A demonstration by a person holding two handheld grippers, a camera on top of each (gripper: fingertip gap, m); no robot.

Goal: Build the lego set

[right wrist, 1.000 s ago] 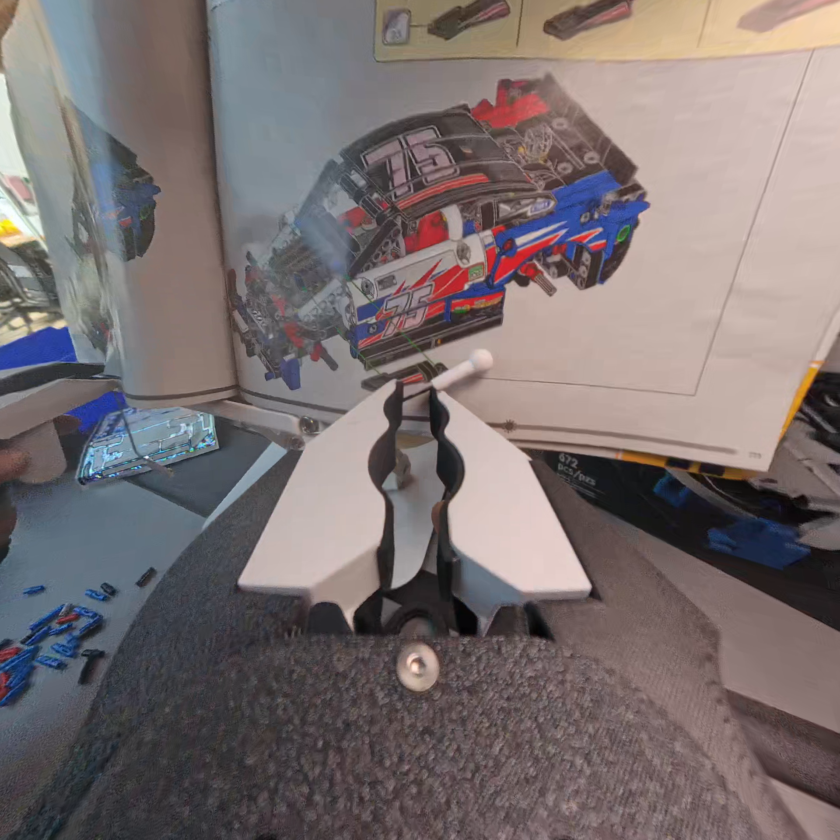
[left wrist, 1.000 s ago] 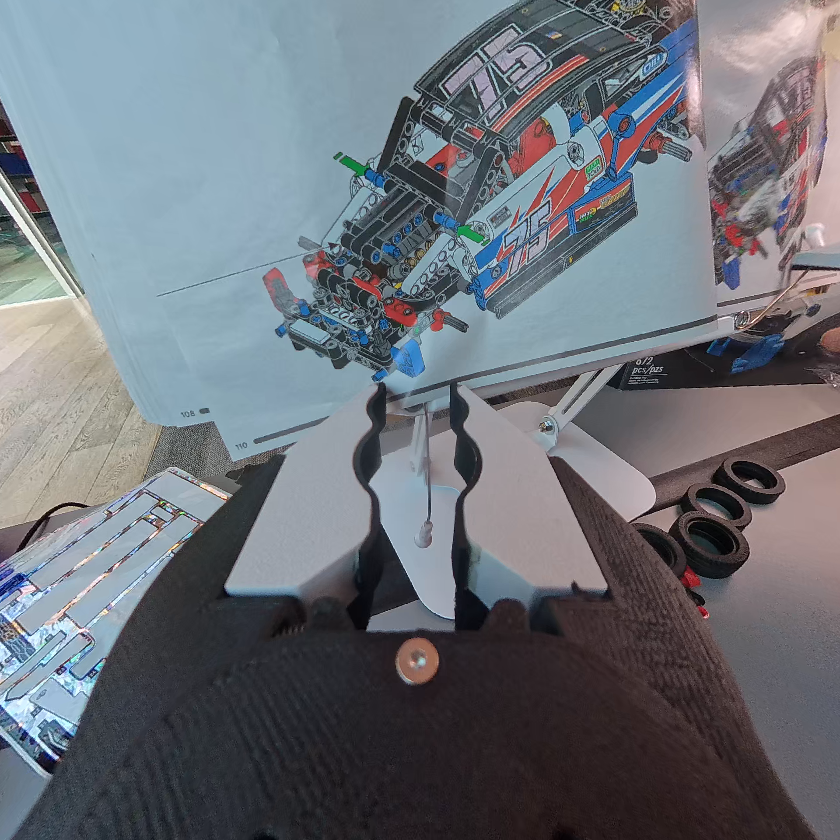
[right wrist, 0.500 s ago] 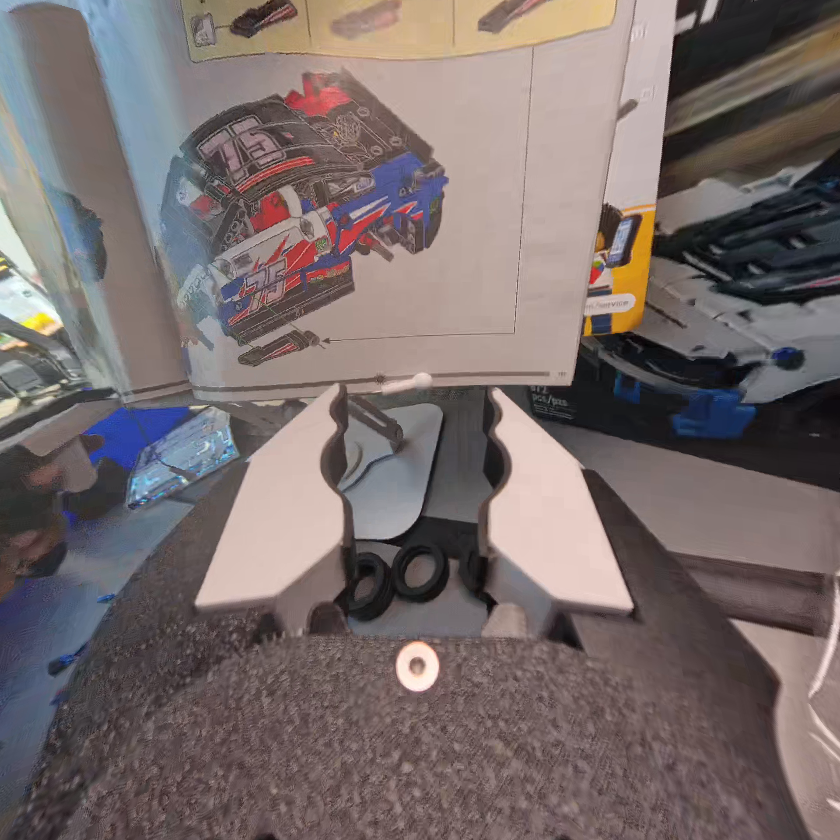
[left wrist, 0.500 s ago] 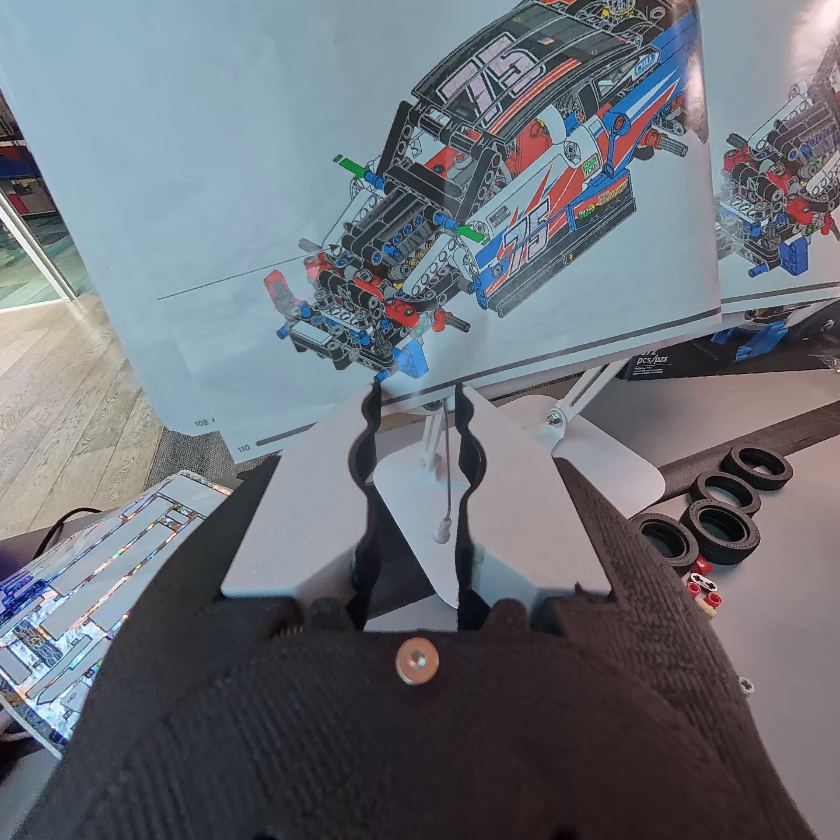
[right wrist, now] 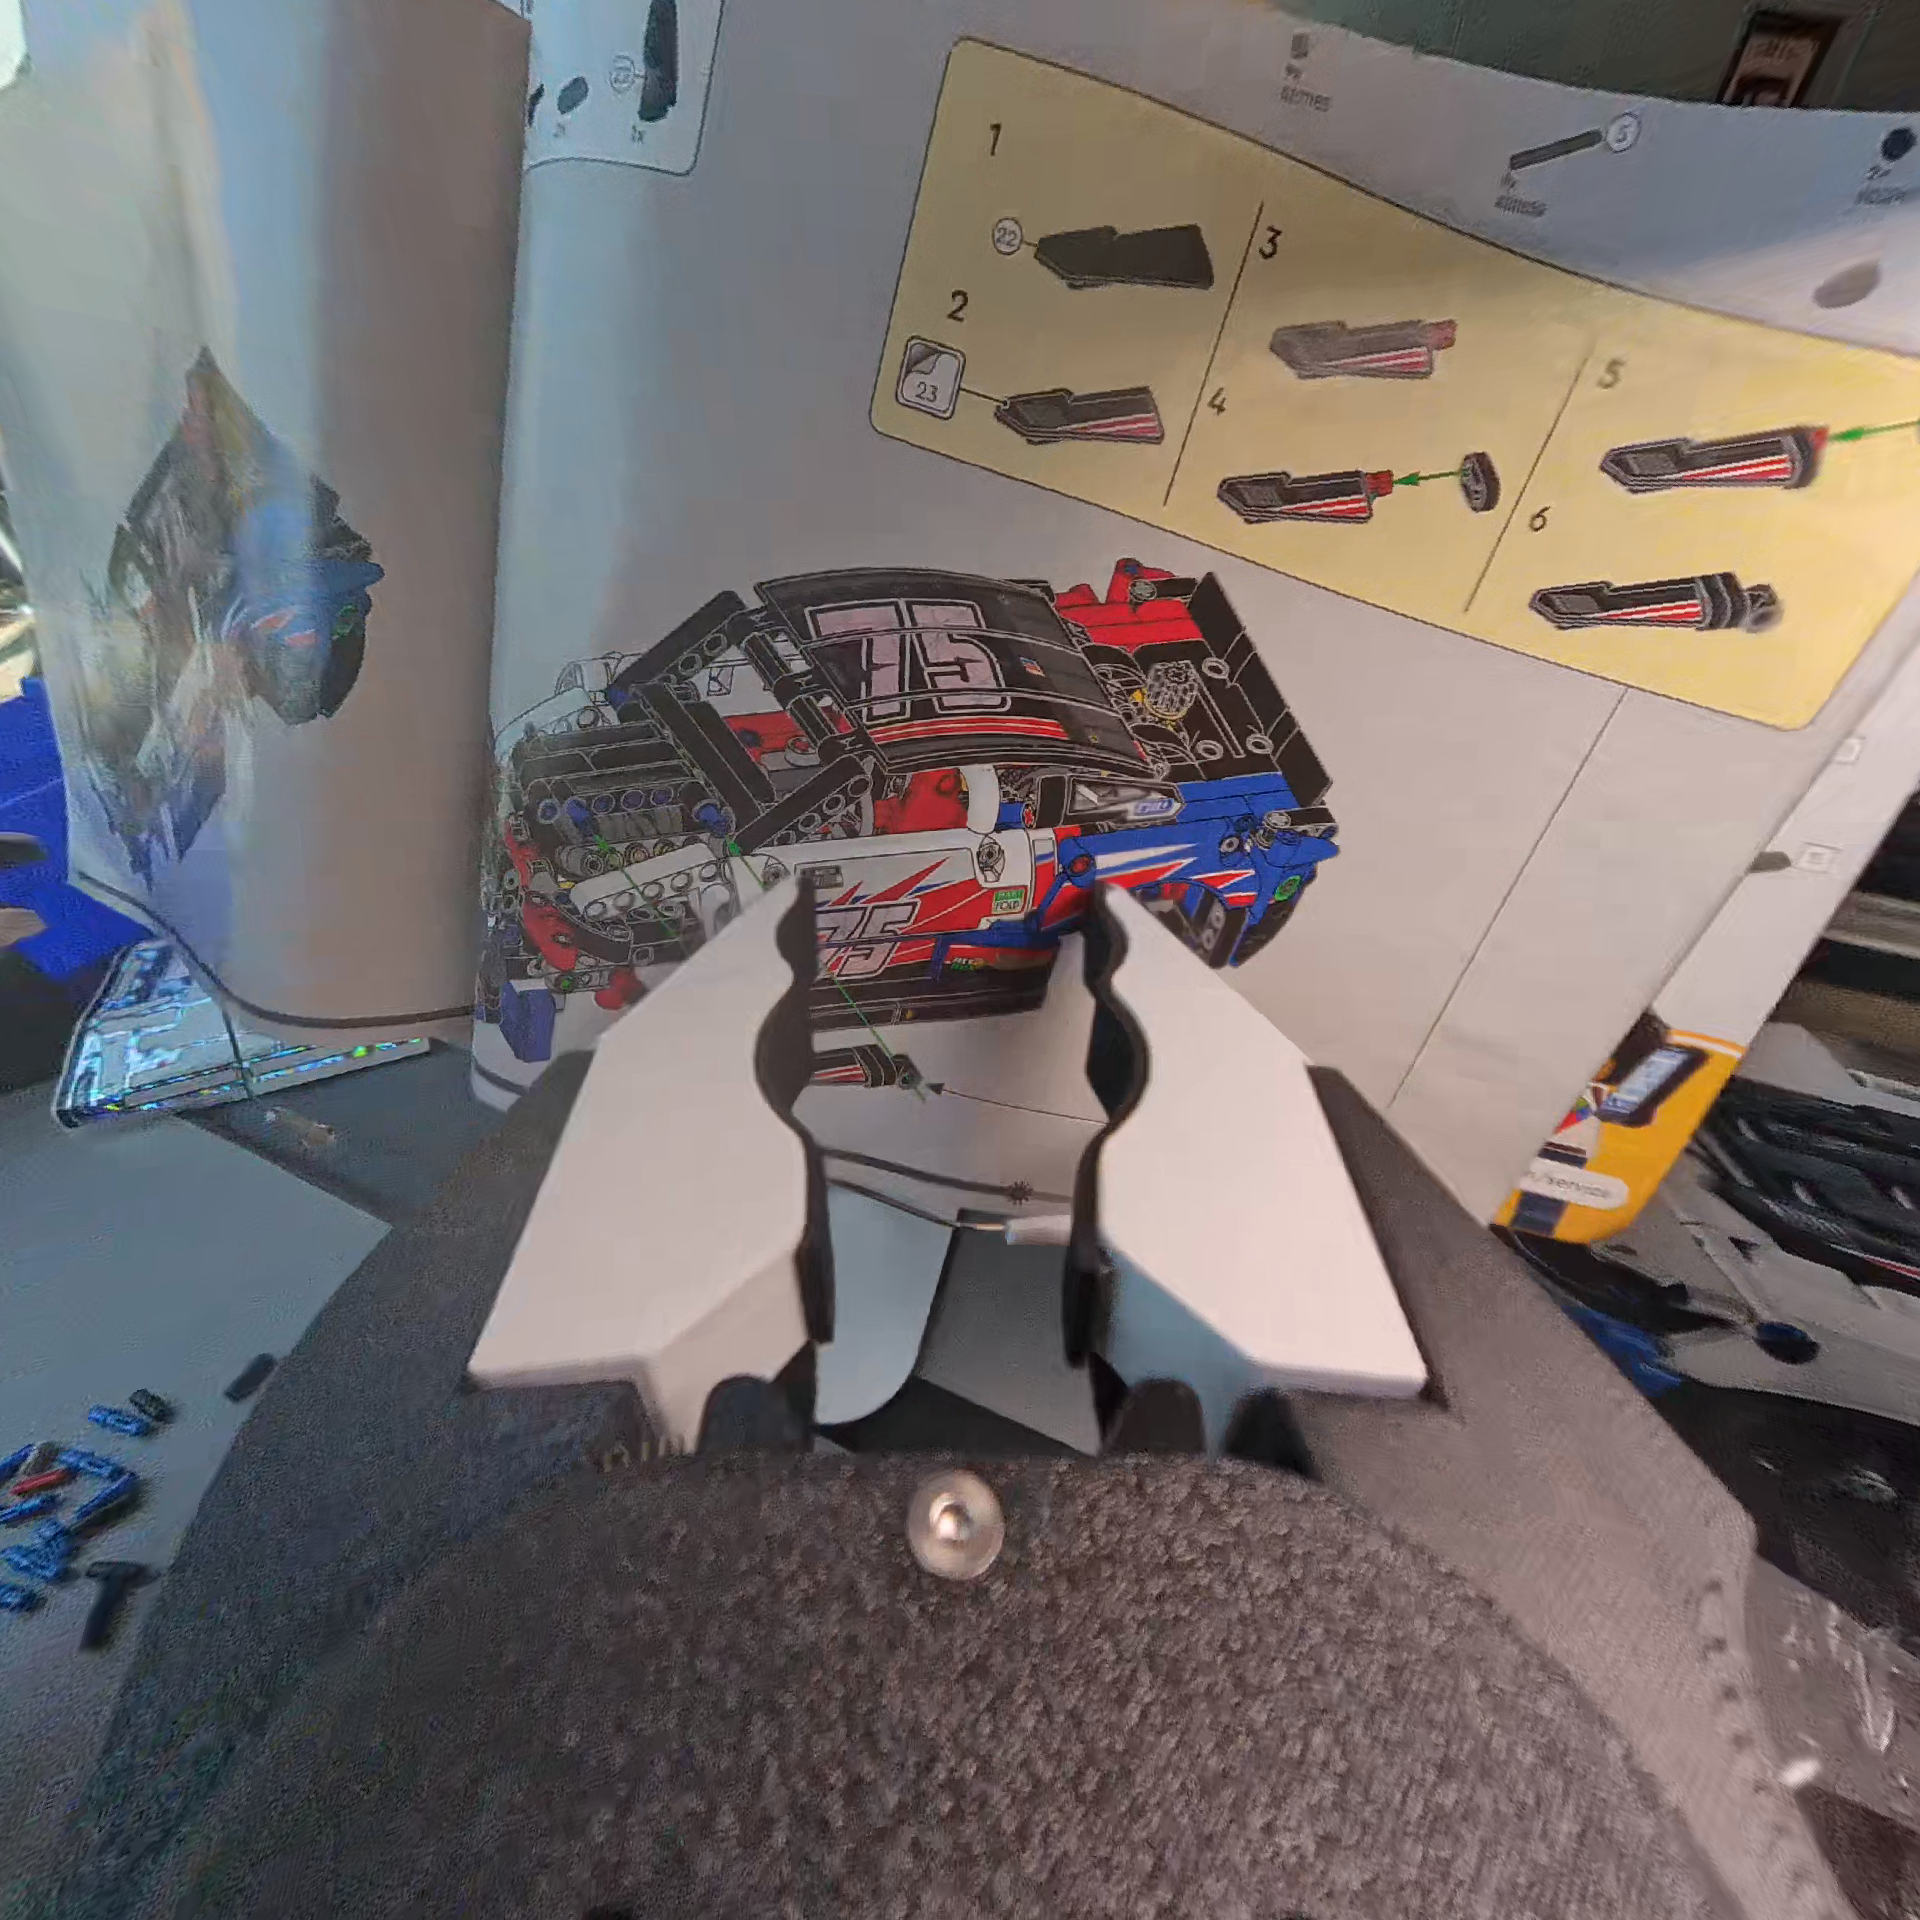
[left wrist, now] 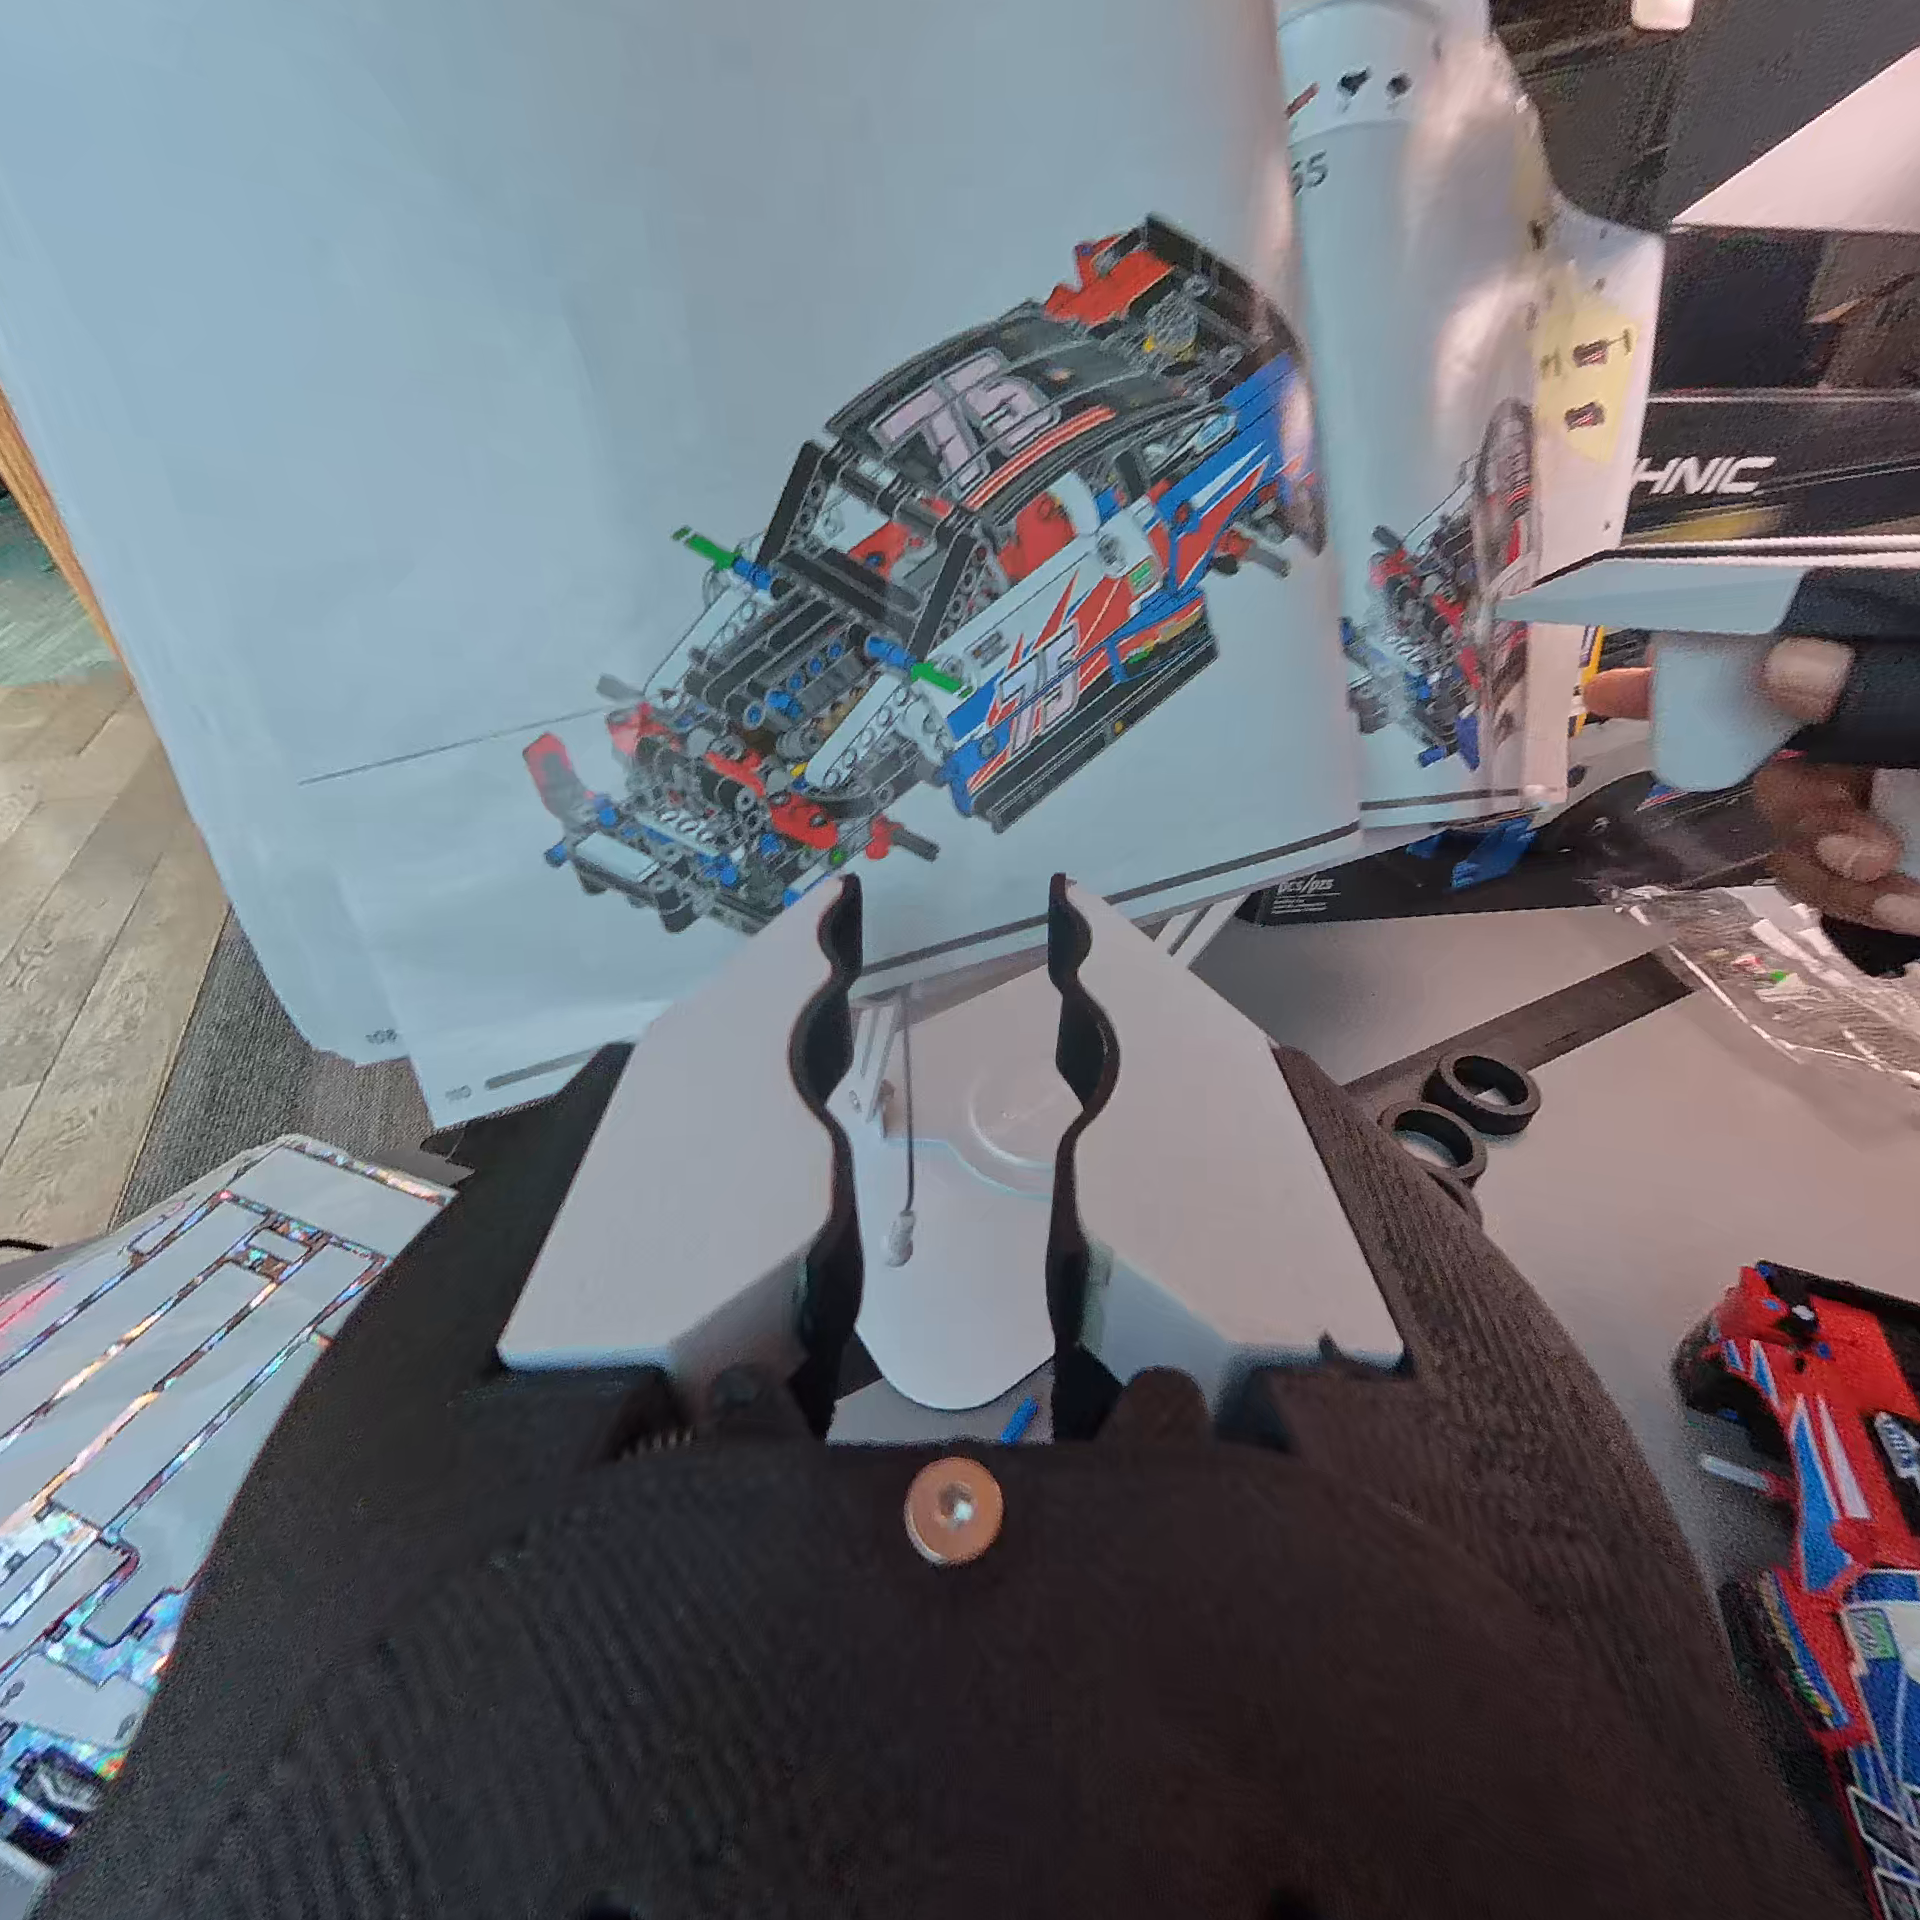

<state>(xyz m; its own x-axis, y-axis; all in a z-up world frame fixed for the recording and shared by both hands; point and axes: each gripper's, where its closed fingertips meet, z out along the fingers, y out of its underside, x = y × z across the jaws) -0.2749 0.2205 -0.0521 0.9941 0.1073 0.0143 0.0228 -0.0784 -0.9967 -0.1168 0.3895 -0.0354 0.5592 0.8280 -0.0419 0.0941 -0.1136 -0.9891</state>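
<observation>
The instruction booklet [left wrist: 727,468] stands open on a white stand [left wrist: 966,1226], showing a drawing of a red, blue and black race car. My left gripper [left wrist: 951,914] is open and empty, just in front of the left page's bottom edge. My right gripper [right wrist: 951,914] is open and empty, facing the right page [right wrist: 1351,831]; it also shows in the left wrist view [left wrist: 1662,613], held by a hand. A page [left wrist: 1455,416] curls upright at the booklet's spine. A partly built red and blue car part [left wrist: 1829,1475] lies at the right.
Black tyres [left wrist: 1475,1091] lie right of the stand. A holographic sticker sheet [left wrist: 156,1351] lies at the left, also in the right wrist view [right wrist: 177,1029]. Small blue pins [right wrist: 62,1486] are scattered at the left. The set's box [right wrist: 1621,1122] and a plastic bag [left wrist: 1787,987] sit at the right.
My right gripper went from nearly shut to open, swung right and came back to face the right page. My left gripper opened wider and drew back a little. A page now curls at the spine.
</observation>
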